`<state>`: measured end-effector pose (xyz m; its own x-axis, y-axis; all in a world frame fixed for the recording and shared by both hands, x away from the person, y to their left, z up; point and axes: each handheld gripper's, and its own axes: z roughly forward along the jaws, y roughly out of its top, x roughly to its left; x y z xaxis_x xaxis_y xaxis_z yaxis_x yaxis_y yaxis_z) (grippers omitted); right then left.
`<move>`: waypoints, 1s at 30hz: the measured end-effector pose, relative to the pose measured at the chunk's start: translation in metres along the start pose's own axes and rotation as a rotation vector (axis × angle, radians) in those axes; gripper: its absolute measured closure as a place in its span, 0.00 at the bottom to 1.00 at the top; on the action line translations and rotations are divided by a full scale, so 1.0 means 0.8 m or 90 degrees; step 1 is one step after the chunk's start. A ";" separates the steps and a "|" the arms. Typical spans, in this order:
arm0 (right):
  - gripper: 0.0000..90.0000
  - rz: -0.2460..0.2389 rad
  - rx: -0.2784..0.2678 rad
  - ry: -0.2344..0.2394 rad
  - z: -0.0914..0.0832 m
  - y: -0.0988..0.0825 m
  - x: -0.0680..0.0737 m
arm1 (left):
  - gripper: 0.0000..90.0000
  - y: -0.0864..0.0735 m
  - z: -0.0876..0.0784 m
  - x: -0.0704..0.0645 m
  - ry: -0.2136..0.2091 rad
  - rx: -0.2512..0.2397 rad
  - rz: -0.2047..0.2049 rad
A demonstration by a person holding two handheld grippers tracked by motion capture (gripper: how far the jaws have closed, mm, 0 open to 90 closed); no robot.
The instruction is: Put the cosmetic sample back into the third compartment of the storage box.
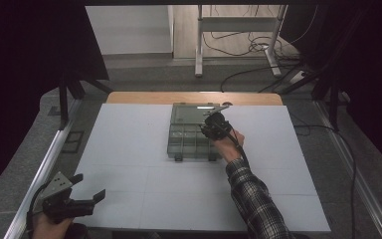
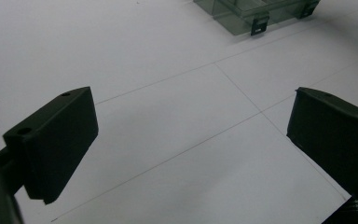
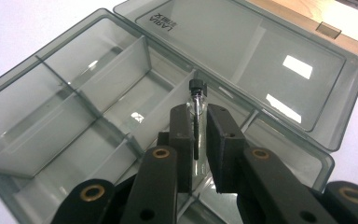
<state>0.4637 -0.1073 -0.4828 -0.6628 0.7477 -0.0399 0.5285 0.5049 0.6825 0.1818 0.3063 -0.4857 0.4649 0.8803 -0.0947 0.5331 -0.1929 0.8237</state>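
A grey see-through compartment box [image 1: 189,142] lies open on the white table [image 1: 129,149], its lid [image 3: 261,60] folded back. My right gripper [image 3: 198,116] hangs over the box's compartments [image 3: 121,93], shut on a small clear glass vial [image 3: 197,100] with a black cap that sticks up between the jaws. In the high view the right gripper [image 1: 214,127] is over the box's right side. My left gripper [image 1: 89,189] rests at the table's near left corner, open and holding nothing; its jaws stand wide apart in the left gripper view, where the box's front edge [image 2: 256,16] lies far ahead.
A wooden strip [image 1: 194,97] runs along the table's far edge. Metal rails [image 1: 45,164] flank the table. Beyond it stand a white frame [image 1: 238,35] and floor cables [image 1: 258,47]. A plaid sleeve [image 1: 256,204] reaches in from the bottom right.
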 end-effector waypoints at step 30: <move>0.66 0.000 0.003 0.048 -0.006 0.003 0.011 | 0.03 0.000 0.000 0.000 0.001 0.000 0.002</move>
<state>0.4565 -0.1018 -0.4780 -0.7010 0.7130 0.0155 0.5306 0.5070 0.6793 0.1816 0.3061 -0.4857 0.4657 0.8803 -0.0907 0.5315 -0.1963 0.8240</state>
